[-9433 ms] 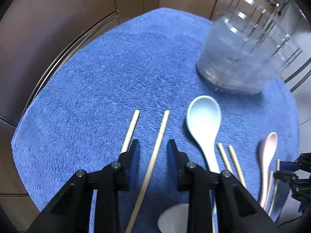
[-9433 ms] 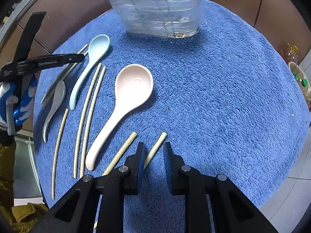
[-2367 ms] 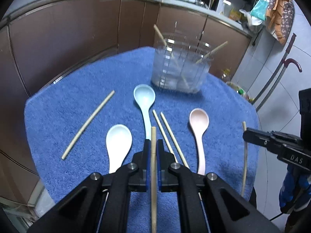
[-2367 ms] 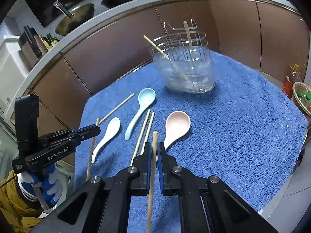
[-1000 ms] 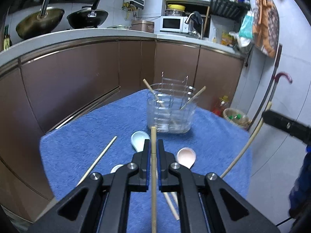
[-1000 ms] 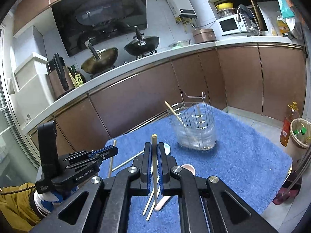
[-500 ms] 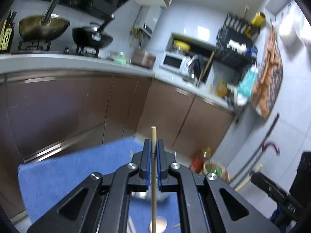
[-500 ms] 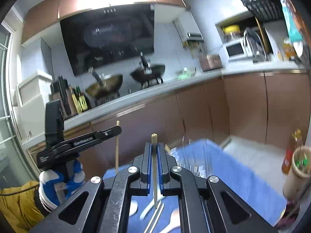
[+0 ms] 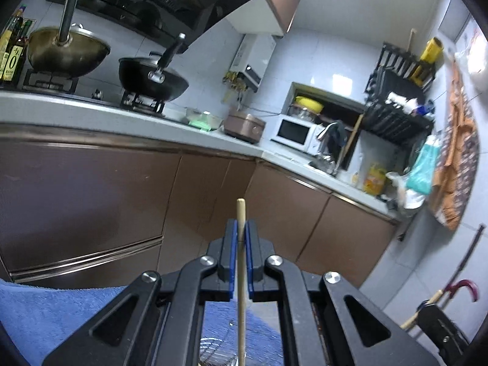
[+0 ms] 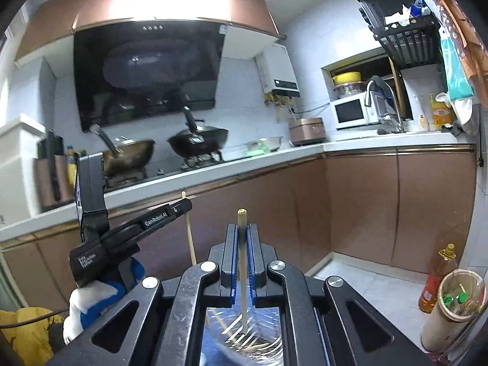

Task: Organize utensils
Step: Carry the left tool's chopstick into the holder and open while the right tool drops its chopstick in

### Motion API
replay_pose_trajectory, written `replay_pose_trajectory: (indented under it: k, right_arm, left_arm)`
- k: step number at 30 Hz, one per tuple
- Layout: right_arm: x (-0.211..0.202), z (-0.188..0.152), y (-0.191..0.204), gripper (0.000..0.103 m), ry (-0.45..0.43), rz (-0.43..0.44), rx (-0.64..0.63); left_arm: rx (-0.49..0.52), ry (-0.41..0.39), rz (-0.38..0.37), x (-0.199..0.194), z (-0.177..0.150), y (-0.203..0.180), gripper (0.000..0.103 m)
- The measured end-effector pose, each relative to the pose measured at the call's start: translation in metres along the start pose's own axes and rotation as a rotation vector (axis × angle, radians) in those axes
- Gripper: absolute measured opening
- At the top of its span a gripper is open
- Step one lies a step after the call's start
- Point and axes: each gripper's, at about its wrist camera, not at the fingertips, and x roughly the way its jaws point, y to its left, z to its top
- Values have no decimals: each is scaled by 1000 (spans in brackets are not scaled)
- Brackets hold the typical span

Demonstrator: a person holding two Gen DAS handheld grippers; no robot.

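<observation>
Above rack (image 10: 244, 338), each tool (image 9: 241, 228) pinching chopstick (image 9: 241, 213)

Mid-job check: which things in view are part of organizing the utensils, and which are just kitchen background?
Job:
left gripper with its chopstick
right gripper with its chopstick
wire utensil holder

Background:
woks
microwave
oil bottle

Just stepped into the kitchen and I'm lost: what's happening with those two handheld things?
A person is sorting utensils with a pair of handheld tongs. The left tongs are shut on a wooden chopstick, held upright. The right tongs clamp a second chopstick the same way, its lower end pointing down into the clear utensil holder on the blue towel. Neither stick has been let go yet.
</observation>
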Motion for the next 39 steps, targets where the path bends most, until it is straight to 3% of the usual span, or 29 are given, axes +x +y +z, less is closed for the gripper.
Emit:
replay_pose_trajectory:
  k: [8, 11, 13, 18, 21, 28, 39]
  right_arm:
    - [41, -53, -4, 6, 102, -79, -50]
    - [40, -62, -6, 7, 131, -78, -34]
    - [34, -64, -7, 8, 139, -87, -35]
    - [7, -57, -9, 30, 128, -102, 3]
    - [-14, -54, -6, 30, 127, -116, 11]
    - [-63, -56, 10, 32, 141, -118, 23]
    - [-90, -77, 36, 32, 229, -89, 66]
  left_arm:
    - [10, -7, 80, 35, -59, 18, 6]
    - [22, 3, 80, 28, -64, 24, 19]
    - [38, 2, 74, 15, -65, 26, 24]
    - [91, 29, 59, -22, -52, 27, 35]
    - [114, 55, 55, -47, -45, 30, 42]
    - [168, 111, 78, -110, -41, 55, 43]
    - [200, 233, 148, -185, -57, 112, 43]
